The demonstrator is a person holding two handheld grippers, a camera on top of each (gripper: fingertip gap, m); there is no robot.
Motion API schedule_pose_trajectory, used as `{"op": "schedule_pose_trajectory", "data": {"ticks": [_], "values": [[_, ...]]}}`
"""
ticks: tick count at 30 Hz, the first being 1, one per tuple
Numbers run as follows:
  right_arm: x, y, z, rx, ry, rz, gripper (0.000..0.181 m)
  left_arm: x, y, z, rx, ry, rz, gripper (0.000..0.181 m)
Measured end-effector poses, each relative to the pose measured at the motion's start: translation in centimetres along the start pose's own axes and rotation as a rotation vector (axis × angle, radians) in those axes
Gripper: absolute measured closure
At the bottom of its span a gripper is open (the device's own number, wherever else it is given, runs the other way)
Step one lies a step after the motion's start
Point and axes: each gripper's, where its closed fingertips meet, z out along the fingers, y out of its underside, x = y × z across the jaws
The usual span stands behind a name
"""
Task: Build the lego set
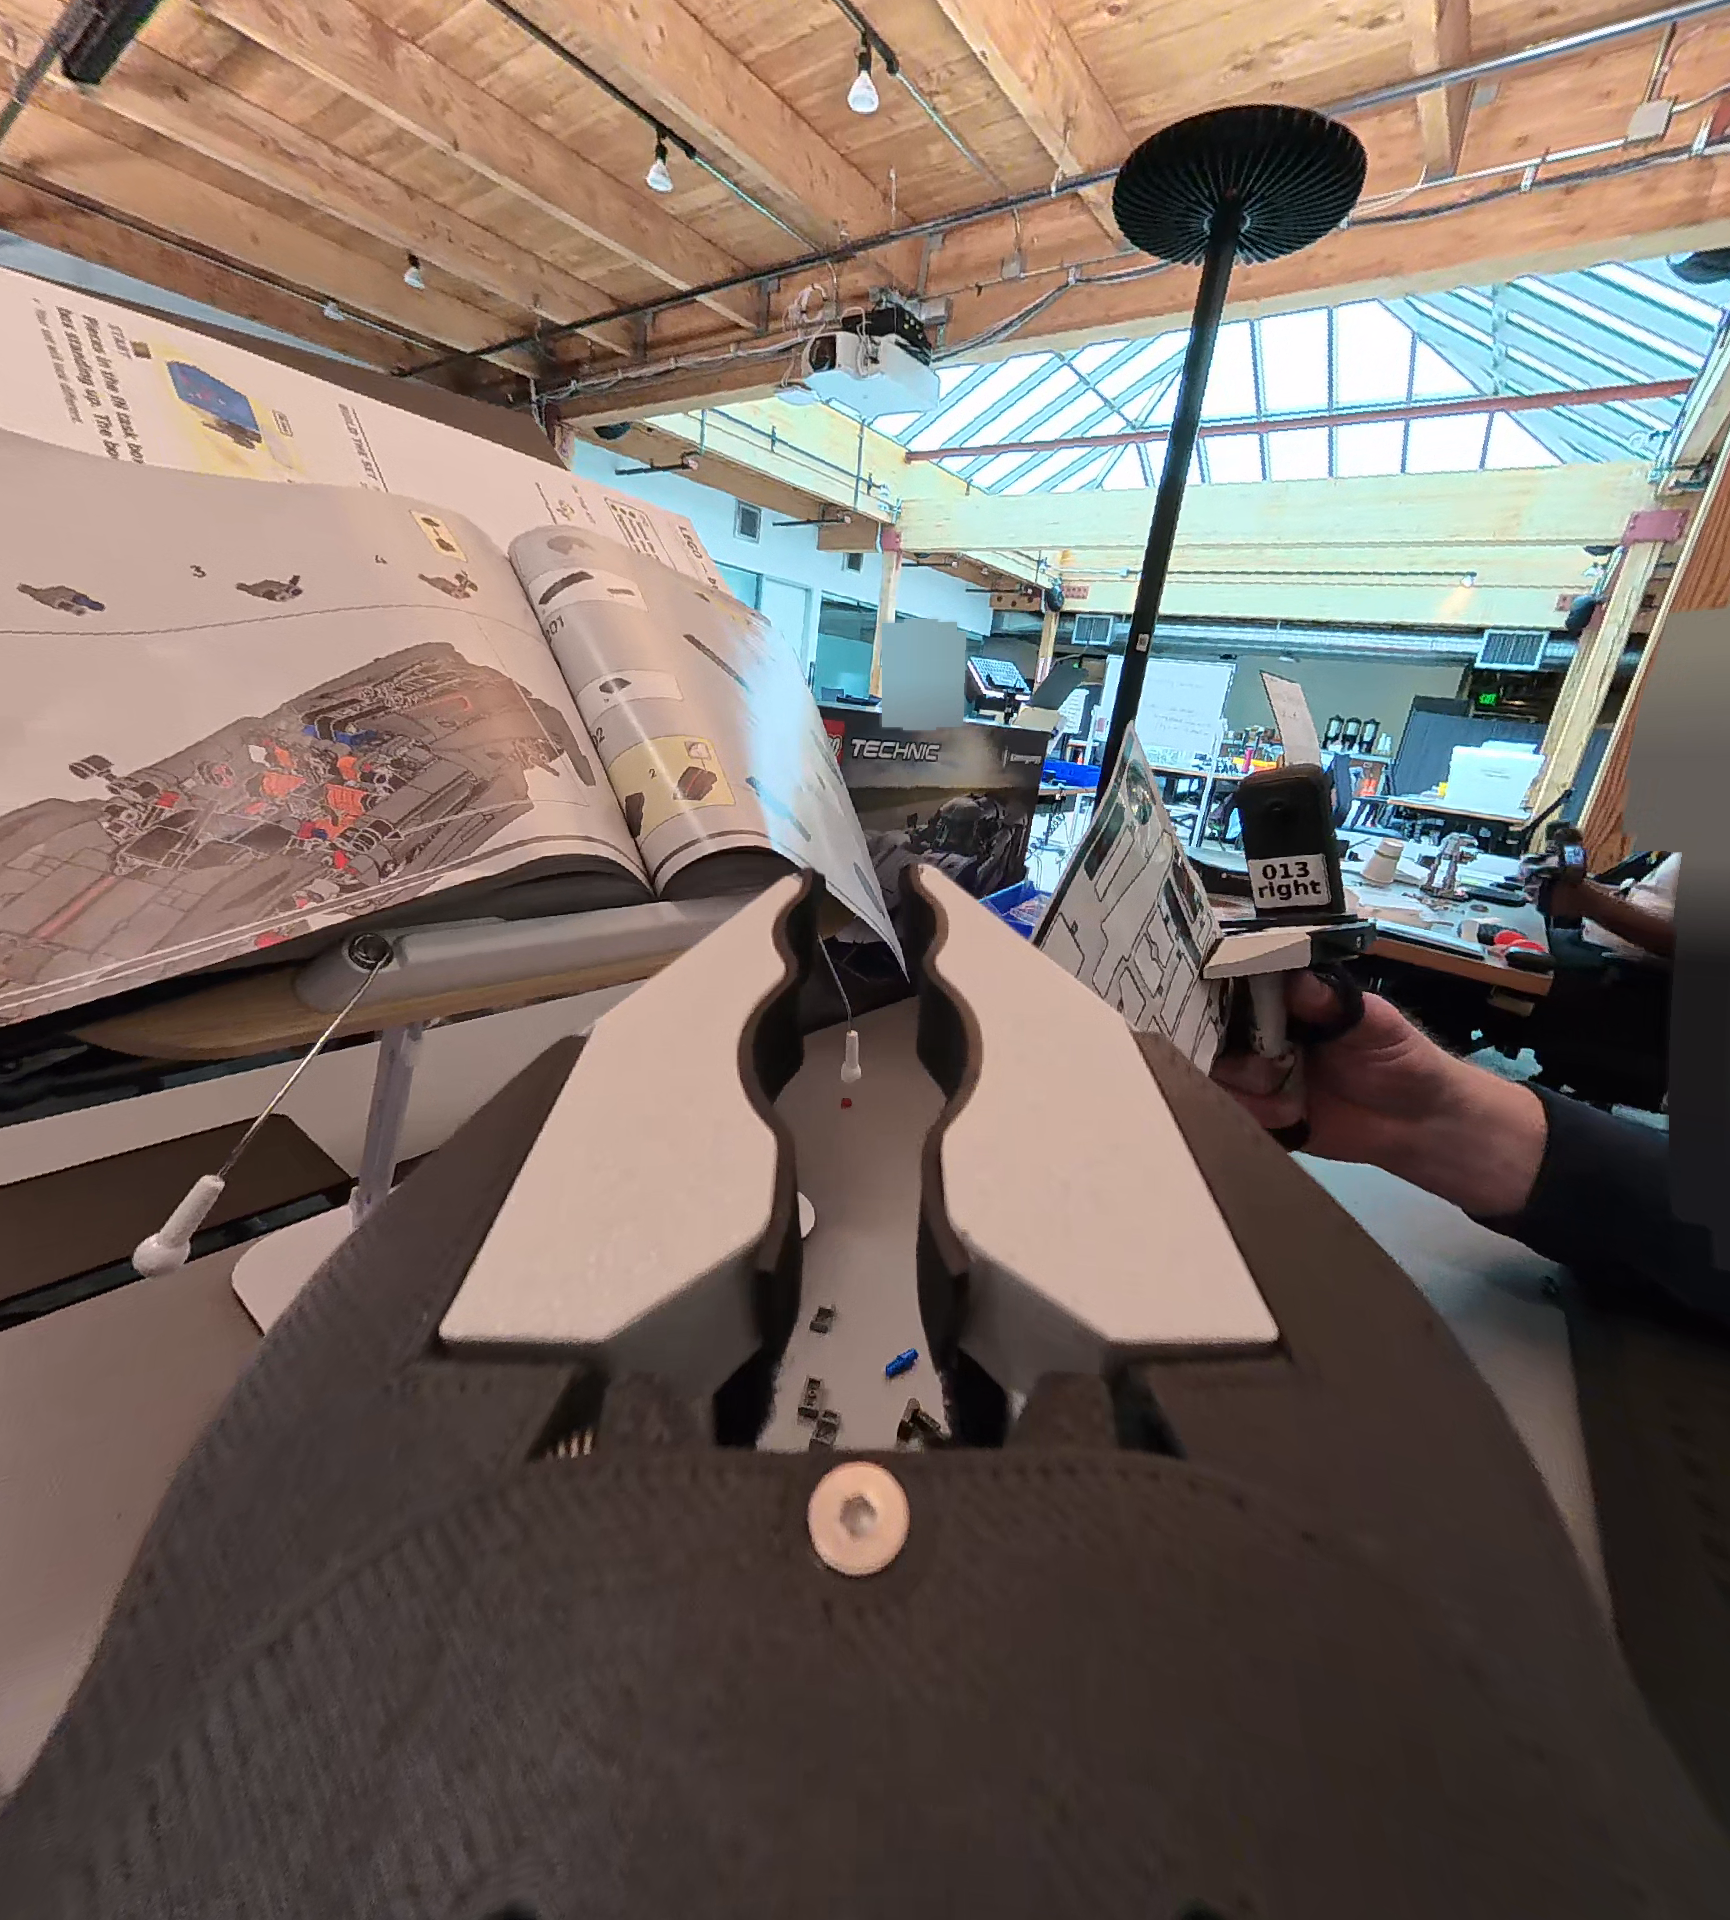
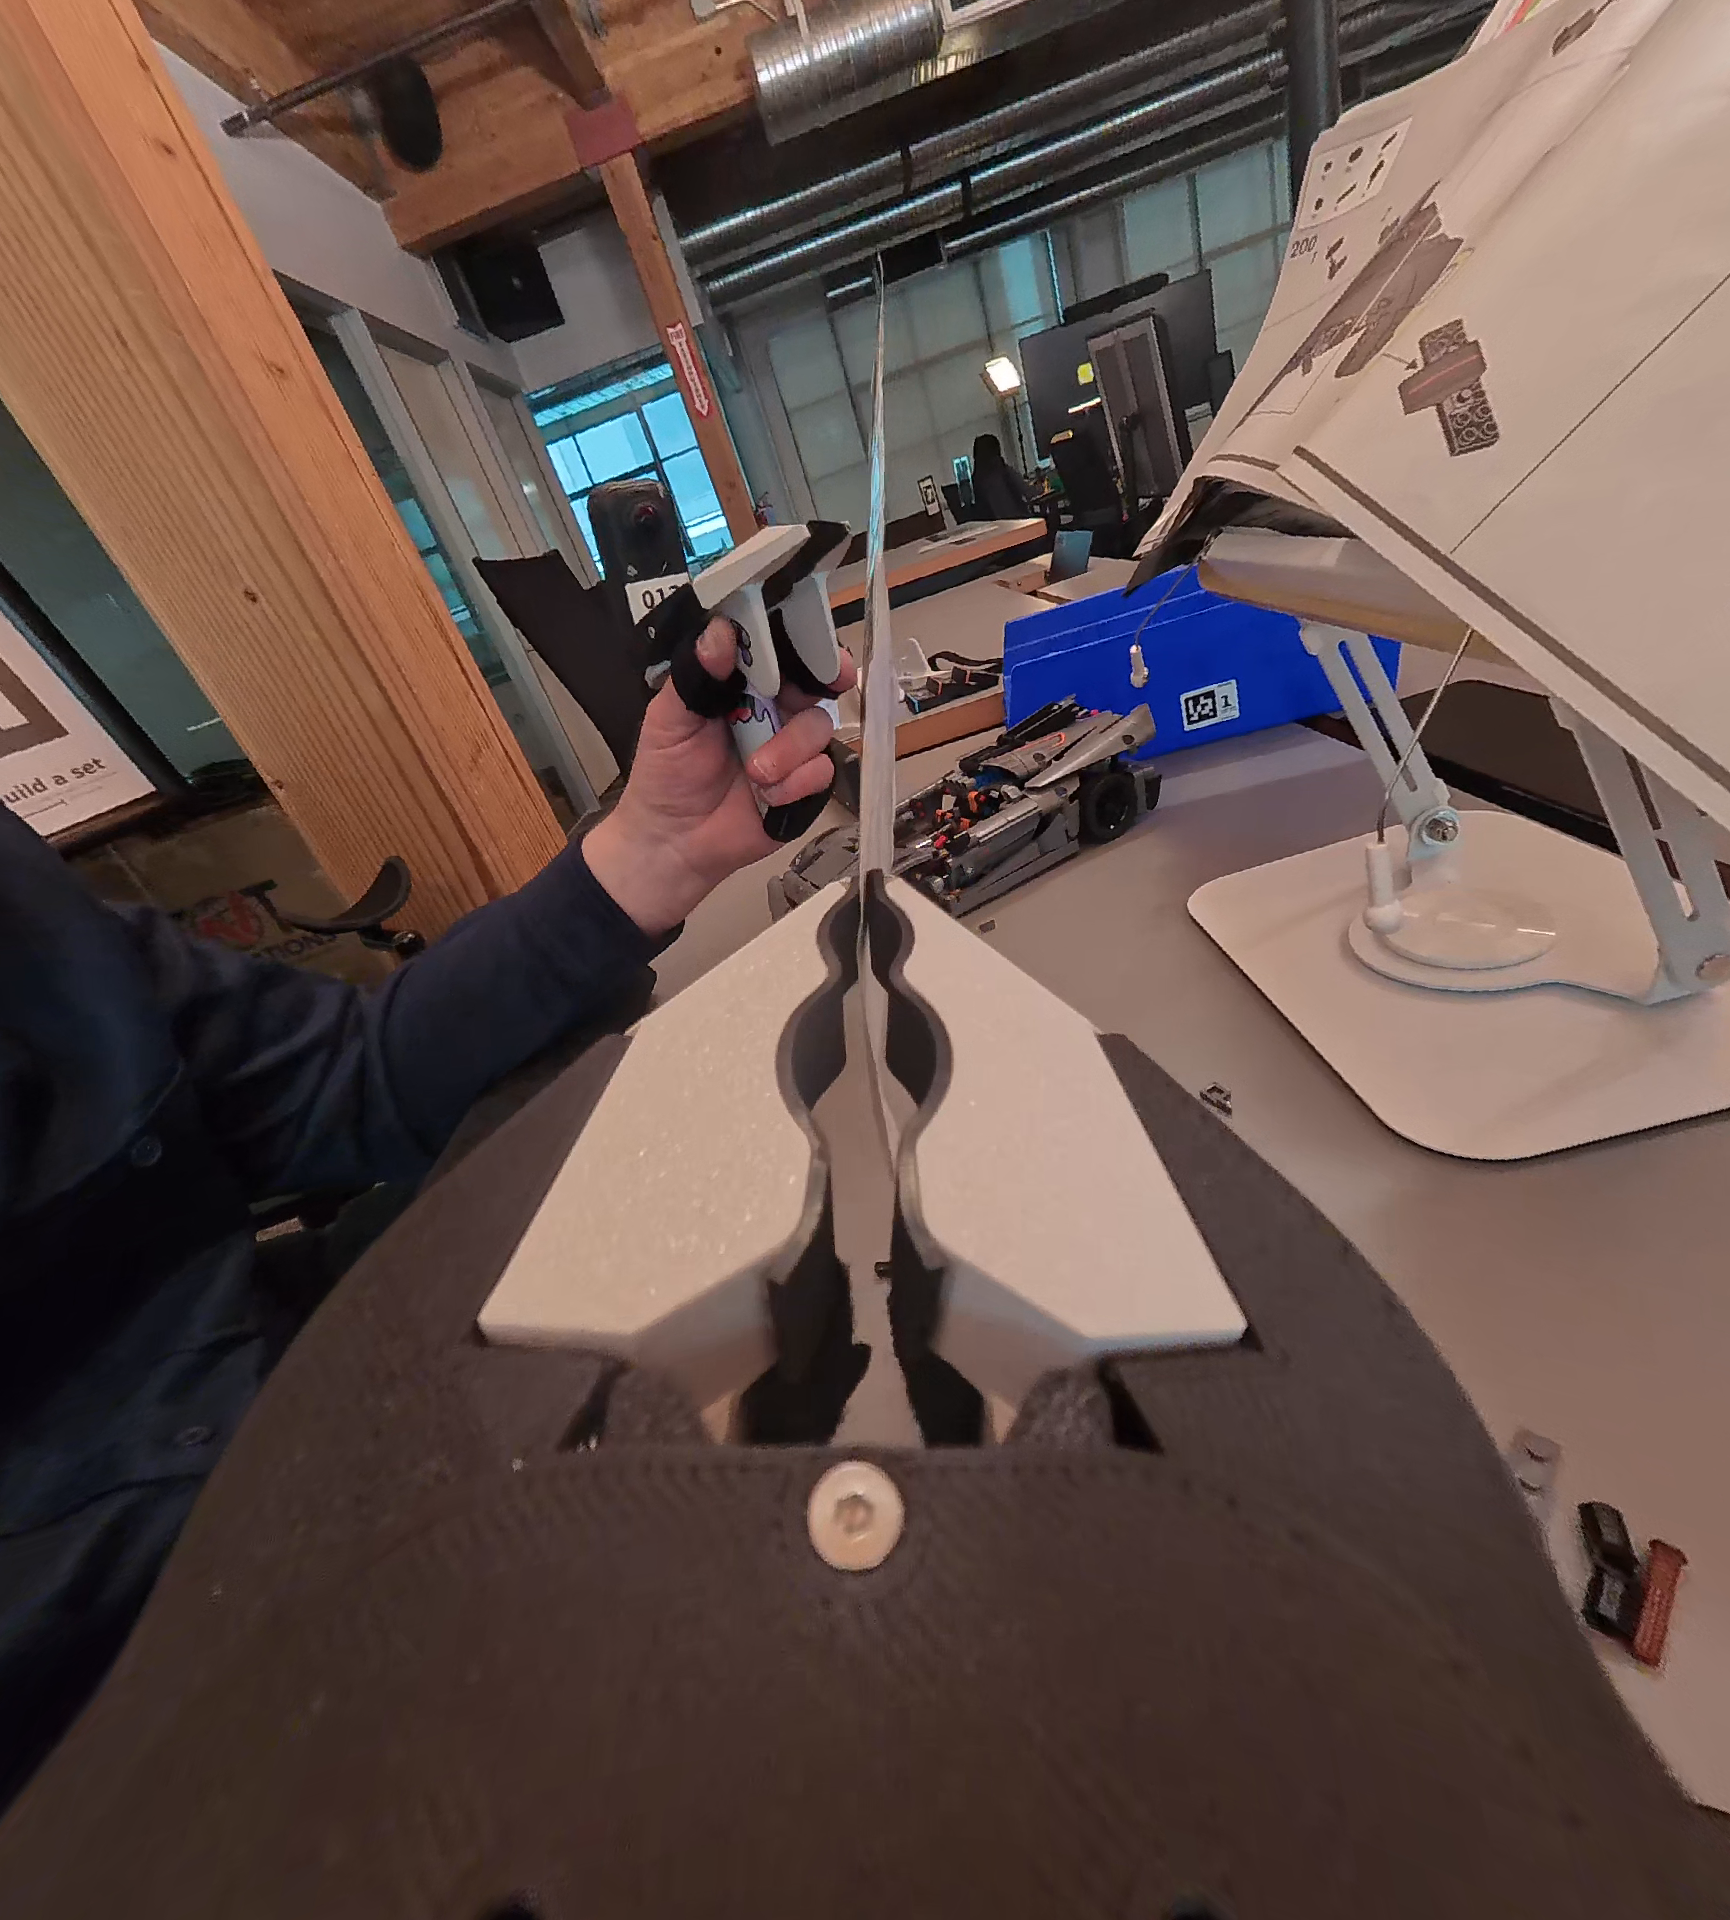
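Observation:
The open instruction booklet (image 1: 248,717) lies on a white stand (image 1: 393,1122). My left gripper (image 1: 861,883) is open, with the lower corner of a loose booklet page (image 1: 840,831) hanging between its tips. My right gripper (image 2: 871,883) is shut on a thin printed sheet (image 2: 876,582), seen edge-on and standing upright. That sheet (image 1: 1131,914) and the right gripper (image 1: 1219,961) also show in the left wrist view, to the right. The partly built grey lego car (image 2: 1006,821) sits on the table beyond the right gripper. The left gripper (image 2: 778,566) shows behind the sheet, held by a hand.
Small grey pieces (image 1: 819,1403) and a blue pin (image 1: 900,1363) lie on the table under my left gripper. A blue bin (image 2: 1204,665) stands behind the car. The stand's base (image 2: 1463,997) is at right, with dark and red pieces (image 2: 1625,1595) near it. The set's box (image 1: 944,790) stands behind the booklet. Some 25 cm of space lies between my two pairs of fingers.

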Motion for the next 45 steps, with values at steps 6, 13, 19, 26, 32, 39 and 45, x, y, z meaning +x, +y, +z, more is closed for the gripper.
{"op": "schedule_pose_trajectory", "data": {"ticks": [6, 13, 19, 26, 32, 39, 45], "values": [[0.0, 0.3, 0.1, -0.011, -0.008, 0.009, 0.181, 0.2, 0.5, 0.3, -0.019, 0.013, -0.004, 0.169], [-0.1, 0.4, 0.2, -0.017, -0.012, 0.008, 0.181, 0.5, 1.0, 0.7, -0.041, 0.025, -0.005, 0.169], [-0.2, 0.4, 0.3, -0.019, -0.017, 0.009, 0.181, 0.6, 1.2, 0.8, -0.051, 0.031, -0.004, 0.169], [-0.2, 0.5, 0.3, -0.022, -0.021, 0.009, 0.181, 0.7, 1.4, 0.9, -0.061, 0.035, 0.0, 0.169], [-0.3, 0.5, 0.3, -0.023, -0.021, 0.009, 0.181, 0.7, 1.5, 1.0, -0.065, 0.038, 0.0, 0.169], [-0.3, 0.6, 0.3, -0.026, -0.024, 0.009, 0.181, 0.8, 1.6, 1.0, -0.071, 0.04, 0.002, 0.169], [-0.4, 0.7, 0.4, -0.033, -0.027, 0.007, 0.181, 0.8, 1.7, 1.1, -0.077, 0.044, 0.0, 0.169]]}}
